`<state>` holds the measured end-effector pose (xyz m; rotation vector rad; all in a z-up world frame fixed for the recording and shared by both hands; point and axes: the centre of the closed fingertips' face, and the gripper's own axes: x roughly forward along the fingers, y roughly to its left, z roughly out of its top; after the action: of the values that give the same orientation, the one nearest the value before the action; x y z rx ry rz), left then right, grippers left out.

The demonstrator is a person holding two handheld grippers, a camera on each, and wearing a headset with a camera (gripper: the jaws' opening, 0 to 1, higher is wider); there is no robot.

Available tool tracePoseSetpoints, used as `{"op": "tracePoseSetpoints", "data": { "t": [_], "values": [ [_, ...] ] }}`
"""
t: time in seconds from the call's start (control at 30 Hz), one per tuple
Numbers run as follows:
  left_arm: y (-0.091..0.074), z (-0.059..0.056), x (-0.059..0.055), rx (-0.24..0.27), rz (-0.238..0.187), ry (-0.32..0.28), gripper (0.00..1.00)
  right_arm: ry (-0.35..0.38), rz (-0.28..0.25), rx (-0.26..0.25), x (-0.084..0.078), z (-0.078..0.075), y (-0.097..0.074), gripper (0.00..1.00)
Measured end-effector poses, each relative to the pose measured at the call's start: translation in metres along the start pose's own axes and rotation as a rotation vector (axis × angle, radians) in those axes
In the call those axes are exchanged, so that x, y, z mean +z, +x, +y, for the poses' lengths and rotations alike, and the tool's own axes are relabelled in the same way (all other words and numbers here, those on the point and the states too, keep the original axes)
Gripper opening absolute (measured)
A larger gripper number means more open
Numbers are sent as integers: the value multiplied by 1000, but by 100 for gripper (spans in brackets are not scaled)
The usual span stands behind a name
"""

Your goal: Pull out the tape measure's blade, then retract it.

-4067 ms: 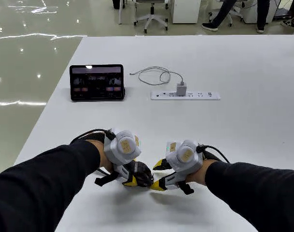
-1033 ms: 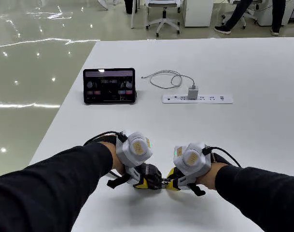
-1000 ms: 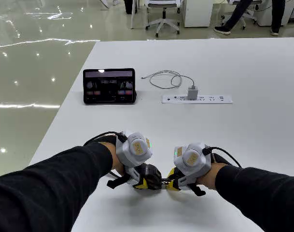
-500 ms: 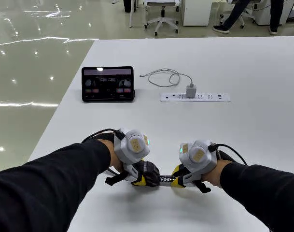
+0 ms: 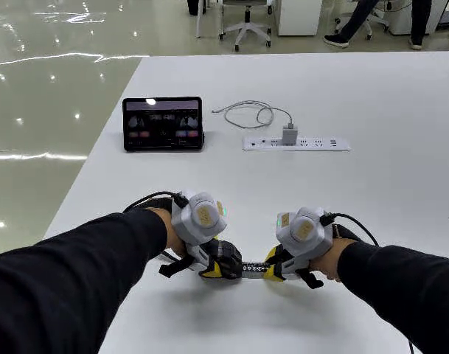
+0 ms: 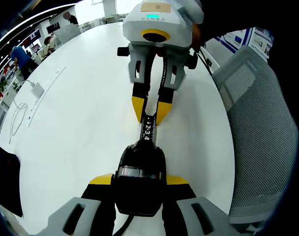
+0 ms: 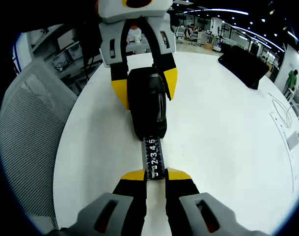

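Blade [image 7: 152,152] is barely out: your left gripper [image 6: 139,181] clamps the tape measure [image 7: 148,101] by the tabletop's [image 5: 371,96] near edge, and your right gripper [image 7: 155,175] pinches the blade's tip. Draw it straight along that edge, level and steady.

Black long sleeves [image 5: 69,280] on both arms. The left gripper [image 5: 218,265] and right gripper [image 5: 273,270] are the same build: rounded light grey housing [image 5: 187,220], black jaws with yellow tips. On top of the housing is a round tan label [image 5: 204,214], marking too small to read. A green LED [image 5: 219,209] sits at the housing's edge beside the label. A black cable [image 5: 147,200] exits the housing's rear and loops along the sleeve.
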<state>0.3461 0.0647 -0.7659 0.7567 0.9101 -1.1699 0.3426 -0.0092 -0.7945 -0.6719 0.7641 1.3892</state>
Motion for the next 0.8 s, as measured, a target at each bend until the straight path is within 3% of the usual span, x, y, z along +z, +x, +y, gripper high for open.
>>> {"op": "tracePoseSetpoints", "data": {
  "t": [0.8],
  "values": [
    [1, -2, 1, -11, 13, -11, 32, 30, 2, -9, -12, -2, -10, 8]
  ]
}}
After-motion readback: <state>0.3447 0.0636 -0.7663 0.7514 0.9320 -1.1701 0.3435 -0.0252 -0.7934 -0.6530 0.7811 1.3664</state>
